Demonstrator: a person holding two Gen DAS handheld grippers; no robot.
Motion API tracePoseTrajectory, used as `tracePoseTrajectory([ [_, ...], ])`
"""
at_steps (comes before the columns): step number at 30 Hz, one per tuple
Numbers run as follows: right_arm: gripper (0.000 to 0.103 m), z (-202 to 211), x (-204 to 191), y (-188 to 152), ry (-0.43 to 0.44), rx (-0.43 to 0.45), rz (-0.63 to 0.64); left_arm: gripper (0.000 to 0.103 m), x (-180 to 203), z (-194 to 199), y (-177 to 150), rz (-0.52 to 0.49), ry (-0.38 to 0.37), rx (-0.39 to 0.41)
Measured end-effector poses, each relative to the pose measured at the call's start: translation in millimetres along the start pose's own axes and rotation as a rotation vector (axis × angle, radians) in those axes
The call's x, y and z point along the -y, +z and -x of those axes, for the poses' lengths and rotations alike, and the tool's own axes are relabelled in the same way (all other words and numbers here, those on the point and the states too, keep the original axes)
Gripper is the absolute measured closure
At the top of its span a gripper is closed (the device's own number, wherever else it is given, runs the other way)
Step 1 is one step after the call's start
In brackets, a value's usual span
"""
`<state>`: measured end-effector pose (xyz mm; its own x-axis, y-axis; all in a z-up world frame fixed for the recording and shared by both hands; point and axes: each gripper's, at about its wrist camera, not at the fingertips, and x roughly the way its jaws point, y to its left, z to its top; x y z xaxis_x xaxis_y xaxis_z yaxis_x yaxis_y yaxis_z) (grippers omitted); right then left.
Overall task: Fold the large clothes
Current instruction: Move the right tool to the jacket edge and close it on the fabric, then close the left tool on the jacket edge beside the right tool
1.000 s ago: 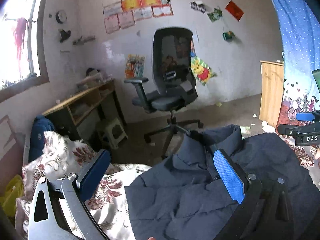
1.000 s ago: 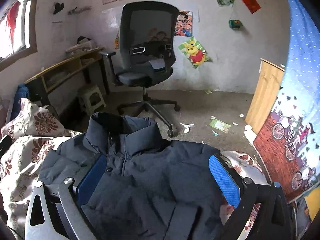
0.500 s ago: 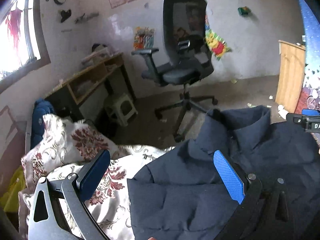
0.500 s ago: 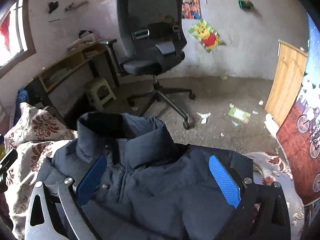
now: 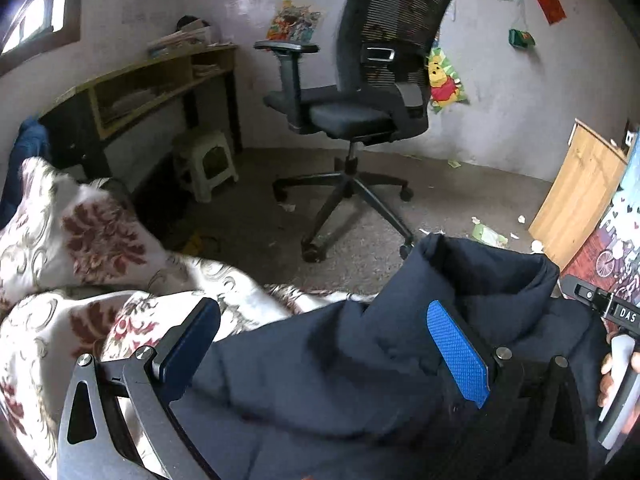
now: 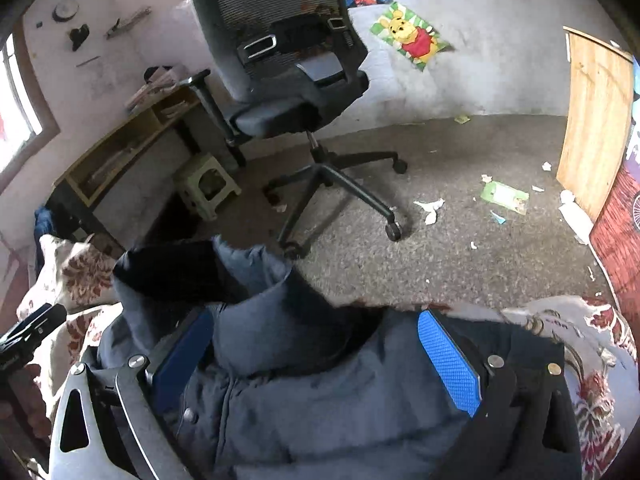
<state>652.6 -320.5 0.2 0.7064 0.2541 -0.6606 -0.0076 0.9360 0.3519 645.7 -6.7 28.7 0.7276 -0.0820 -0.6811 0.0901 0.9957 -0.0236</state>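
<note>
Left claw [image 5: 320,344] wide over navy jacket [image 5: 360,380] shoulder, right claw [image 6: 316,348] wide, straddling collar [image 6: 248,300]

Jacket [image 6: 320,400]: navy padded cloth, matt, quilted. Bedcover [image 5: 80,320]: white floral woven cloth, slight sheen. Gripper pads [image 5: 458,354]: bright blue textured rubbery plastic on matt black frame, shiny metal screws. Chair [image 5: 372,80]: black mesh back, plastic base. Floor [image 6: 460,248]: rough, gritty. Cabinet [image 6: 592,128]: smooth pale wood.
</note>
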Motion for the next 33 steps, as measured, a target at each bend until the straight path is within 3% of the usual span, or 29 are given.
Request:
tracePoseTrajectory([
  [8, 0.000, -21.3, 2.6, 14.8, 0.053, 0.013, -0.048, 0.002, 23.0, -29.2, 13.3, -0.026, 0.066, -0.027],
  [14, 0.004, -27.0, -13.3, 19.3, 0.072, -0.010, 0.033, 0.002, 23.3, -46.3, 17.2, -0.056, 0.088, -0.024],
  [17, 0.013, -33.0, -23.0, 18.4, 0.054, -0.032, 0.072, 0.002, 28.4, -50.3, 17.5, -0.085, 0.088, -0.013],
  [20, 0.041, -39.2, -30.0, 15.7, 0.024, -0.054, 0.103, 0.002, 33.5, -50.7, 15.5, -0.112, 0.087, 0.000],
  [21, 0.056, -40.8, -32.0, 14.8, 0.018, -0.061, 0.109, 0.005, 34.4, -50.0, 14.6, -0.121, 0.087, 0.005],
  [25, 0.079, -41.0, -33.8, 10.7, -0.009, -0.055, 0.114, 0.036, 34.0, -53.3, 14.1, -0.133, 0.040, -0.017],
  [30, 0.088, -36.1, -29.0, 5.9, -0.003, -0.051, 0.096, 0.063, 27.5, -56.5, 18.1, -0.090, -0.054, -0.059],
  [33, 0.089, -30.0, -29.1, 5.4, 0.011, -0.046, 0.098, 0.066, 26.7, -56.0, 22.6, -0.071, -0.088, -0.068],
])
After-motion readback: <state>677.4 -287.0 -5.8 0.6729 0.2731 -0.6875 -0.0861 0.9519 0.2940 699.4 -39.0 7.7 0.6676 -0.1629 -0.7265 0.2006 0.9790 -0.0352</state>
